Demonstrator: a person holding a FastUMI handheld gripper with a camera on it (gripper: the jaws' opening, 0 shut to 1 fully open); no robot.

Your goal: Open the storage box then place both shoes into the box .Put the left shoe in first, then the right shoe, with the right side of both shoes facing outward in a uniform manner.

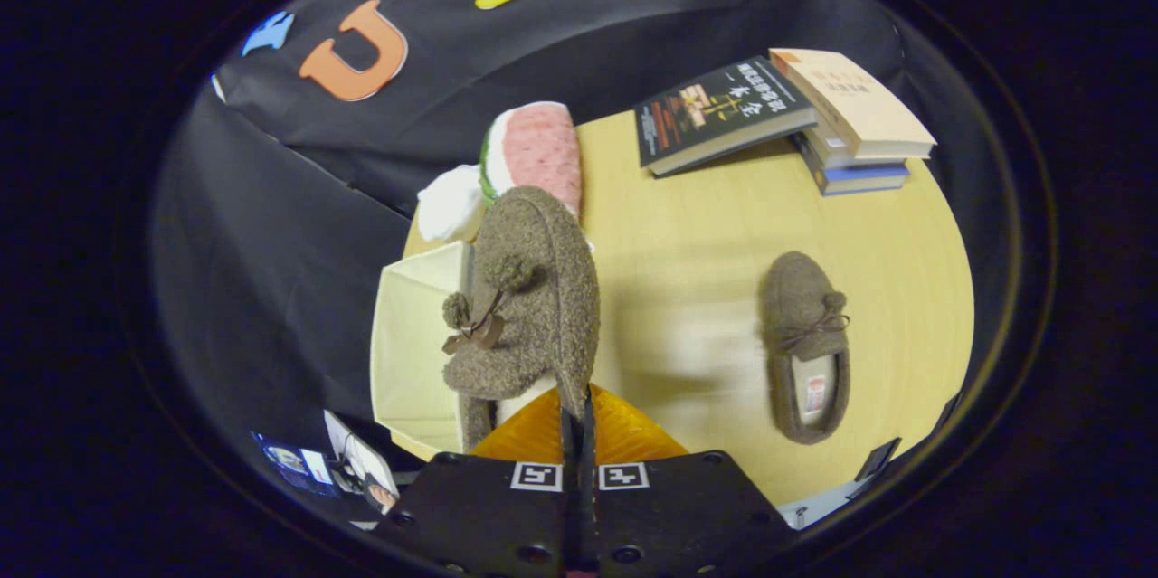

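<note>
The fuzzy brown wool slipper (534, 307) hangs pinched by its heel rim in the clenched gripper (577, 420), above the open cream fabric box (412, 352). Soft, light, floppy. Its matching slipper (805, 347) waits on the pale wooden table (688, 225).

The gripper (576, 411) points forward with its jaws pressed nearly together, pinching the heel rim of the held slipper (534, 307); both fingers (568, 433) press on it.
</note>
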